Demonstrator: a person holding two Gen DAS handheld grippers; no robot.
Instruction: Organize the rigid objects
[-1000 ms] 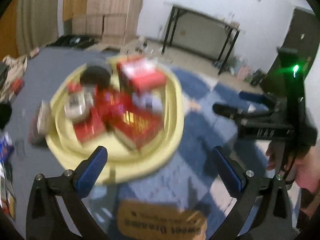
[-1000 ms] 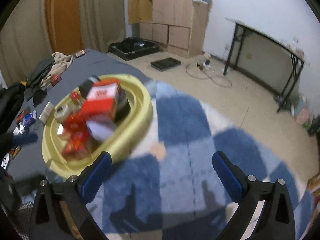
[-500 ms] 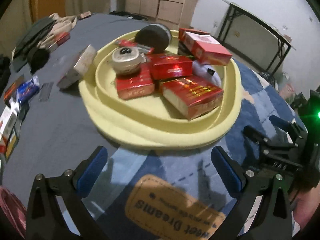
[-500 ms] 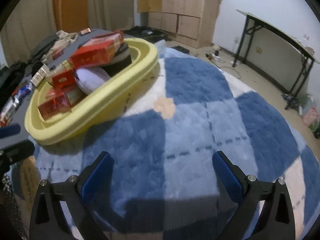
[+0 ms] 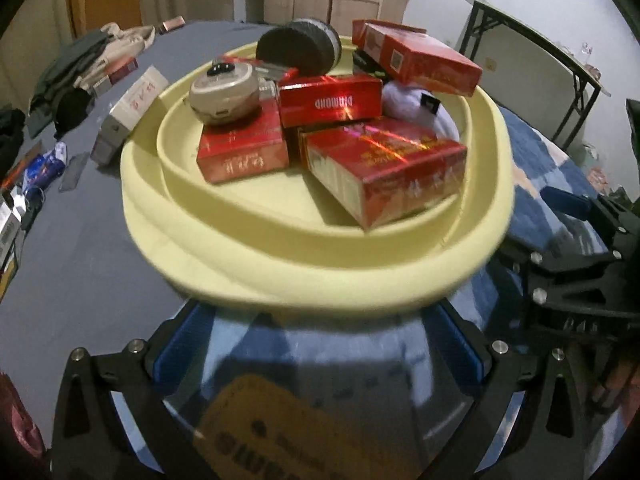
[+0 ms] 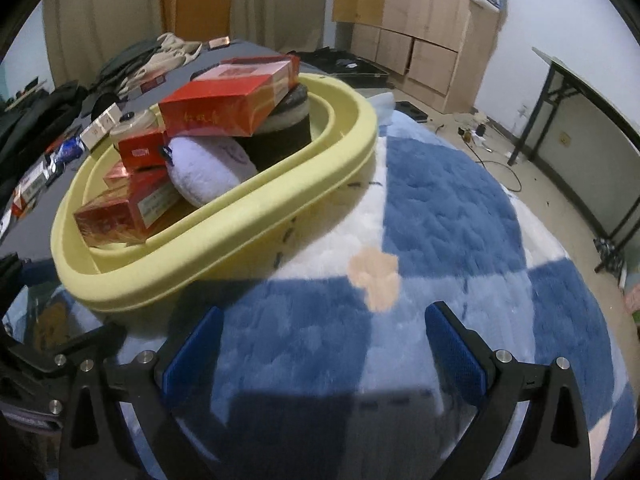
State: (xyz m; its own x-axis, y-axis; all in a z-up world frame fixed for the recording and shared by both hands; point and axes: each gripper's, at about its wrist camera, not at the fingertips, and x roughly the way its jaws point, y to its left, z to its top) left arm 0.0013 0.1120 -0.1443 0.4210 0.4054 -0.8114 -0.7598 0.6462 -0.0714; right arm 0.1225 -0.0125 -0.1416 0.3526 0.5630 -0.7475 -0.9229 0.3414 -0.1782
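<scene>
A pale yellow oval basin [image 5: 320, 280] [image 6: 224, 236] sits on a bed and holds several red boxes [image 5: 384, 168] [image 6: 228, 96], a round beige tin [image 5: 224, 94], a dark round case [image 5: 298, 50] and a white pouch [image 6: 208, 168]. My left gripper [image 5: 316, 344] is open just in front of the basin's near rim, with nothing between its blue pads. My right gripper [image 6: 324, 352] is open over the blue and white blanket [image 6: 440, 216], to the right of the basin. The right gripper [image 5: 576, 240] also shows at the right edge of the left wrist view.
A white box [image 5: 128, 114] leans against the basin's far left side. Small packets [image 5: 36, 176] and clothes [image 5: 80, 64] lie on the grey sheet at left. A brown label [image 5: 288, 440] lies under my left gripper. A folding table [image 6: 580, 128] and wooden cabinets [image 6: 412, 20] stand beyond the bed.
Both grippers have moved lower and closer to the basin. The left one now has the basin's near rim right ahead of its pads. Both stay open.
</scene>
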